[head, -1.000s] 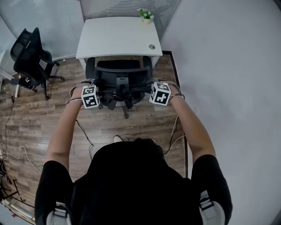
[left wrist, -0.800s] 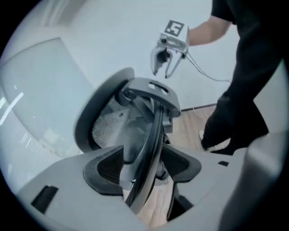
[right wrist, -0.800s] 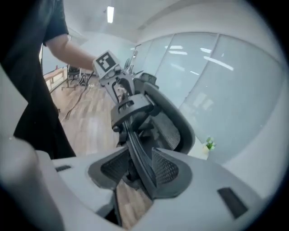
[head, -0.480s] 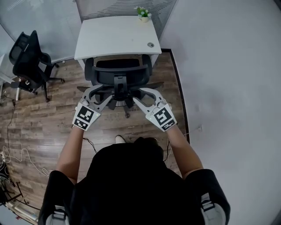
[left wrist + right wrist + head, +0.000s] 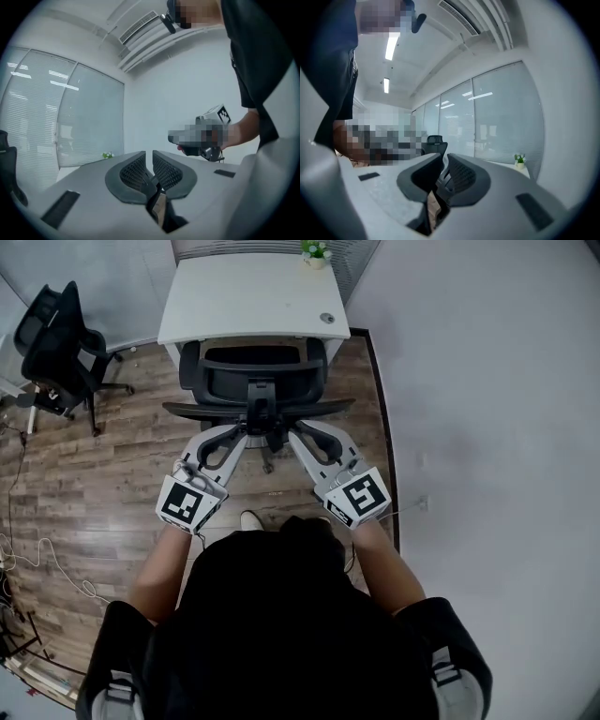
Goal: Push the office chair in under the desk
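The black office chair [image 5: 253, 381] stands with its seat tucked beneath the near edge of the white desk [image 5: 248, 296], its backrest and armrests showing over the wooden floor [image 5: 94, 484]. The left gripper [image 5: 236, 433] and right gripper [image 5: 302, 433] are held side by side on the person's side of the chair, both pointing toward its back and touching none of it. Each pair of jaws has just been closing and stands nearly together, with a narrow gap and nothing in it; a second office chair [image 5: 56, 343] stands well apart to the left
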A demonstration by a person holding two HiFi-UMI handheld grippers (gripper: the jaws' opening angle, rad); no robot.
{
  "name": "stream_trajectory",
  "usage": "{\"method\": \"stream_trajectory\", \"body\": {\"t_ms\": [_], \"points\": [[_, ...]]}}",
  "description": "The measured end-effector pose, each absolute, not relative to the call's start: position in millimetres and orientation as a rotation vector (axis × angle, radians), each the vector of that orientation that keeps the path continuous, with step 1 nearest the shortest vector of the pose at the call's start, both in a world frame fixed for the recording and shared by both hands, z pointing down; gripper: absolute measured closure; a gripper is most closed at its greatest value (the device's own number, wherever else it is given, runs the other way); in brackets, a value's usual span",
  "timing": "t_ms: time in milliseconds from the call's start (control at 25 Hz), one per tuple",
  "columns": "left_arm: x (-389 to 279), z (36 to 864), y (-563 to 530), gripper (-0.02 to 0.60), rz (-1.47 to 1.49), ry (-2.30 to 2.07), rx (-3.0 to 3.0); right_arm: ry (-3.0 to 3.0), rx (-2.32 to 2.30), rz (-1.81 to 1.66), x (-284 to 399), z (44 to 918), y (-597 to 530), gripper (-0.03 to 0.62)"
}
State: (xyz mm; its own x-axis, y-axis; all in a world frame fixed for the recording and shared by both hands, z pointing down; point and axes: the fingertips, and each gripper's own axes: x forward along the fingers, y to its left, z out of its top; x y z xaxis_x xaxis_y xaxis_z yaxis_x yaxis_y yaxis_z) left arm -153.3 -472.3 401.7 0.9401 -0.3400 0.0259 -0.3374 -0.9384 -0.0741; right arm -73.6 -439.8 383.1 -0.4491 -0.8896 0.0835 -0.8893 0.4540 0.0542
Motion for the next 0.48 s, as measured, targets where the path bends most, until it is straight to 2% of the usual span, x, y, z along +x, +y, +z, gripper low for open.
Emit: {"method": "stream_trajectory", "body": {"t_ms": [200, 480], "points": [[-151, 387, -469, 0.58, 0.0, 0.555, -3.03, -2.593, 1.584, -0.039, -80, 376, -437, 0.562], [-146, 383, -465, 0.584, 0.007, 0.548, -3.018, -2.639, 1.601, -0.015, -82, 366, -439, 0.591]]}}
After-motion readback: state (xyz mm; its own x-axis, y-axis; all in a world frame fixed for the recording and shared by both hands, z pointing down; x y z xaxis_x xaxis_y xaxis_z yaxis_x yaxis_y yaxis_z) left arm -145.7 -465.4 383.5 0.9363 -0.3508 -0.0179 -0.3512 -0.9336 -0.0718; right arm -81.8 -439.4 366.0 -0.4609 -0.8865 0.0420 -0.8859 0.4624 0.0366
